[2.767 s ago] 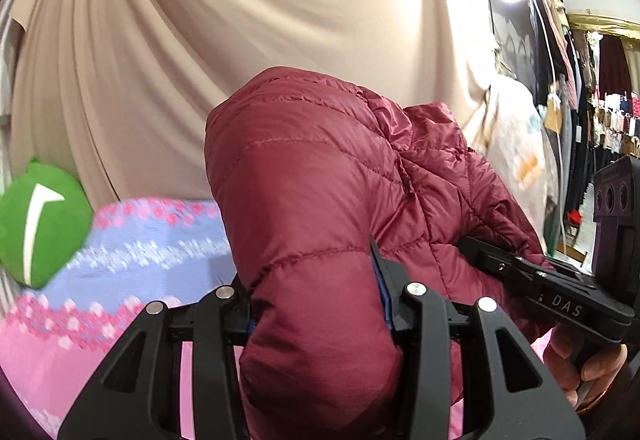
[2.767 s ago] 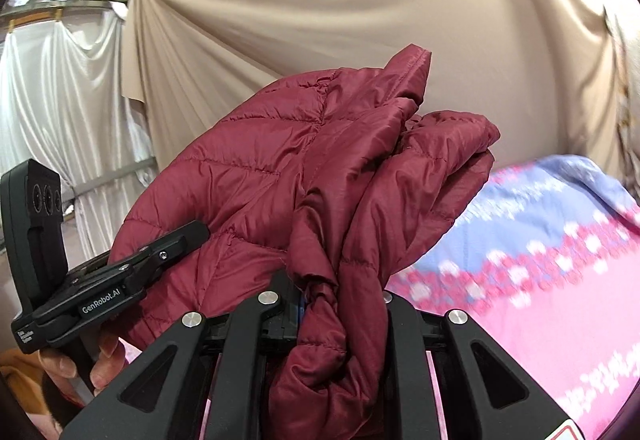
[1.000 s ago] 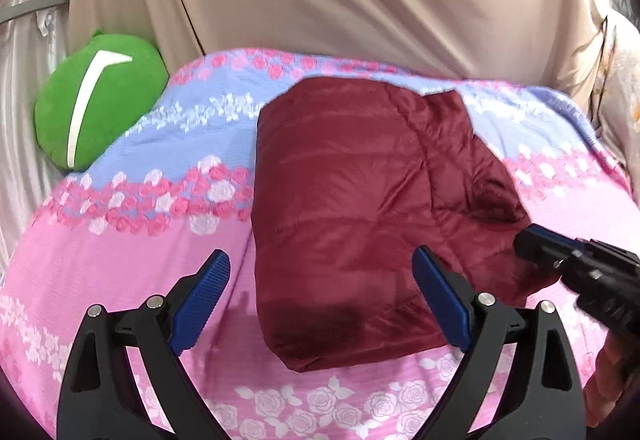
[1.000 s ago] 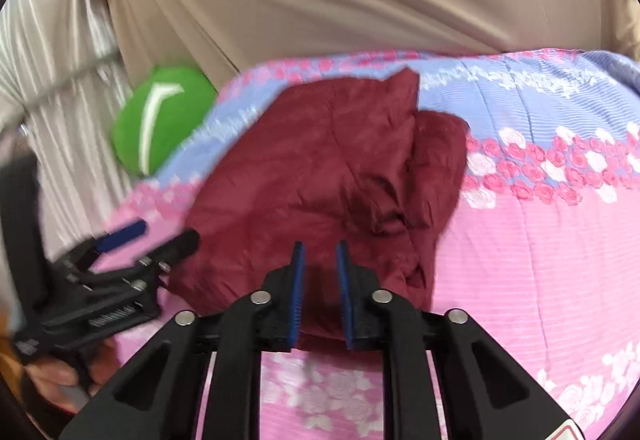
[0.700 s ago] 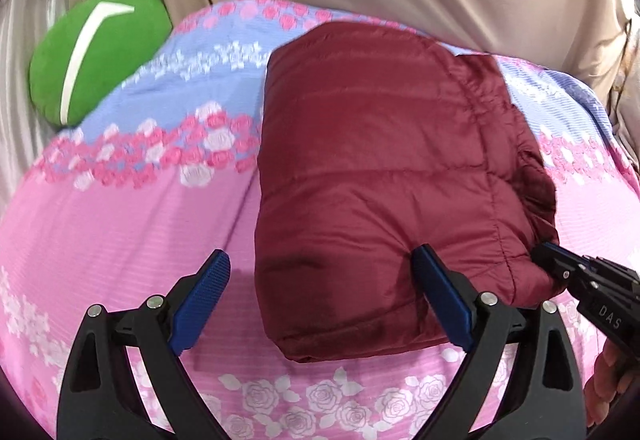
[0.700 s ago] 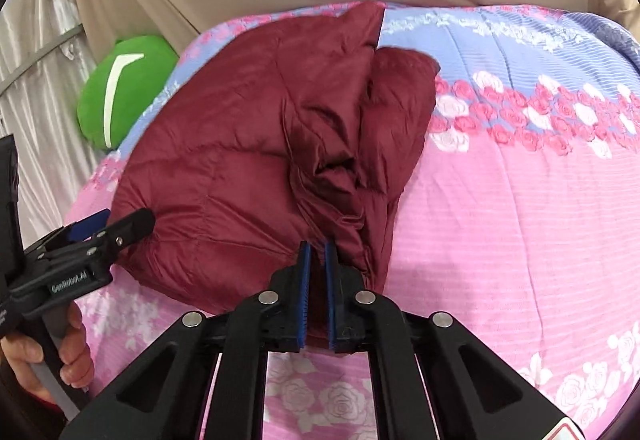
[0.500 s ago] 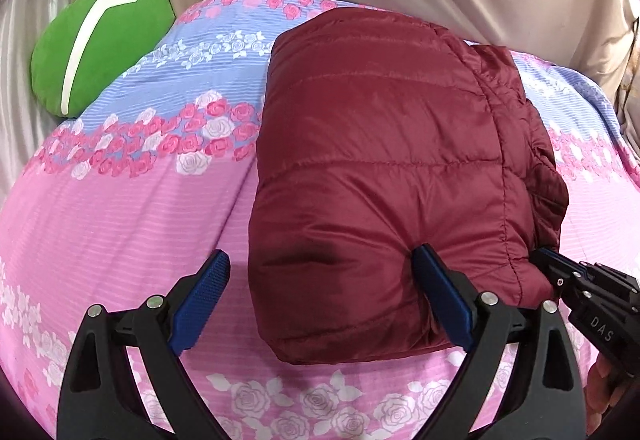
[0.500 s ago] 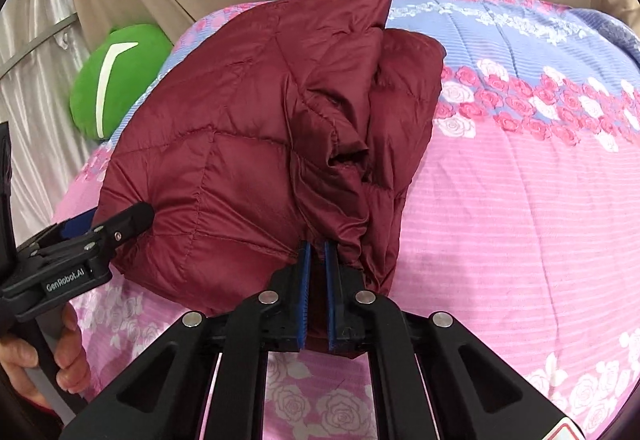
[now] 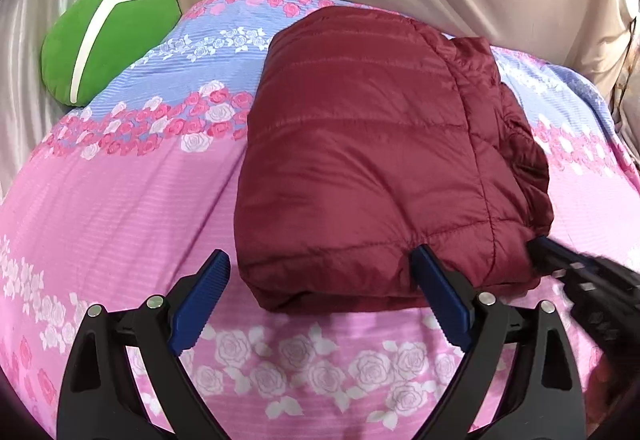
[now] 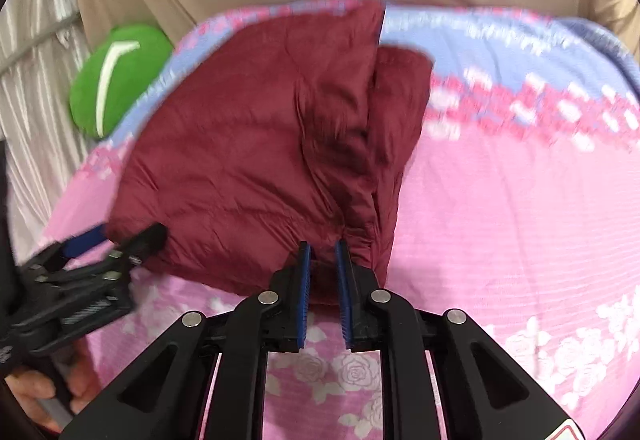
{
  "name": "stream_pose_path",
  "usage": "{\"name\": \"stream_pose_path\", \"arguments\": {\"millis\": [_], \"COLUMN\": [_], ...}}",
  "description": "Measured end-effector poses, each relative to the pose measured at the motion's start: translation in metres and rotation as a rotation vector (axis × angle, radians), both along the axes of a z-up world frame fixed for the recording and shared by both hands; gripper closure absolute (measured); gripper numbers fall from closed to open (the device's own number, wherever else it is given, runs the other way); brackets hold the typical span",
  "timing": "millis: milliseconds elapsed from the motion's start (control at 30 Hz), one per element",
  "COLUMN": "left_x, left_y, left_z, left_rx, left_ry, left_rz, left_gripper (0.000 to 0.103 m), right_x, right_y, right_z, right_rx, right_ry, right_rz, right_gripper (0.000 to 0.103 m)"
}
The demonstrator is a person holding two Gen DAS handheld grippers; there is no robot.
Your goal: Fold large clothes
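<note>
The folded jacket [image 9: 372, 159] lies on the bed [image 9: 120, 207], just ahead of both grippers. The left gripper [image 9: 320, 284] has its fingers spread wide, holding nothing. The right gripper [image 10: 322, 268] fingers are narrowly apart and opening, the jacket's edge at their tips.

Even soft light; fisheye bulge; right wrist view motion-blurred.

Bed [image 9: 120, 207]: covered by a pink floral sheet with a lilac band toward the top of the frame. On it: folded maroon jacket [image 9: 360, 143], centre to centre right, lying flat; green cushion [image 9: 104, 35] with a white stripe, upper left, at the bed's edge against the curtain.
</note>
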State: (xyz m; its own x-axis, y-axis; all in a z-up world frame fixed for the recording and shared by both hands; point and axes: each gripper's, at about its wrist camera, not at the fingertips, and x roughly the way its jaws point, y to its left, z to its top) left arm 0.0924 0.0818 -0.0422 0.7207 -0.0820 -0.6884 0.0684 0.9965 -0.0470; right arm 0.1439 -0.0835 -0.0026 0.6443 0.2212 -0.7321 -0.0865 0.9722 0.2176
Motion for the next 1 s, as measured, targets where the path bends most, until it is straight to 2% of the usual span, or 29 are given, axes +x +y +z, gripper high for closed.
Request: {"name": "stream_pose_path", "arguments": {"millis": [133,200,267,300,400,500,700,767,1000], "left_x": [-0.007,-0.013,-0.019,-0.024,-0.034,-0.043,-0.059,-0.063,-0.071], "left_y": [-0.001,-0.002,-0.003,-0.004,-0.006,-0.007,-0.010,-0.012,-0.017], "left_z": [-0.002,-0.002,-0.002,-0.003,-0.007,-0.015,-0.025,-0.027,-0.031], "left_rx": [0.008,0.018,0.025,0.023,0.010,-0.004,-0.031,-0.021,0.004], "left_ry": [0.002,-0.005,-0.010,-0.012,-0.012,0.005,-0.002,-0.011,-0.022], "left_rz": [0.005,0.007,0.007,0.008,0.015,0.021,0.053,0.061,0.066], "left_gripper": [0.013,0.013,0.013,0.013,0.013,0.011,0.011,0.011,0.011], "right_x": [-0.005,-0.014,-0.028,-0.034,-0.055,-0.070,-0.086,-0.089,-0.094], "right_y": [-0.001,-0.001,-0.002,-0.003,-0.007,-0.012,-0.008,-0.005,0.003], "right_z": [0.004,0.011,0.016,0.017,0.009,-0.001,-0.018,-0.024,-0.026], "right_rx": [0.001,-0.022,-0.057,-0.071,-0.106,-0.100,-0.134,-0.129,-0.163], "right_ry": [0.003,-0.014,-0.041,-0.050,-0.045,-0.025,-0.005,0.008,0.003], "right_rz": [-0.015,-0.023,-0.042,-0.053,-0.099,-0.132,-0.145,-0.140,-0.138], "right_gripper": [0.091,0.087,0.076,0.074,0.070,0.066,0.056,0.050,0.043]}}
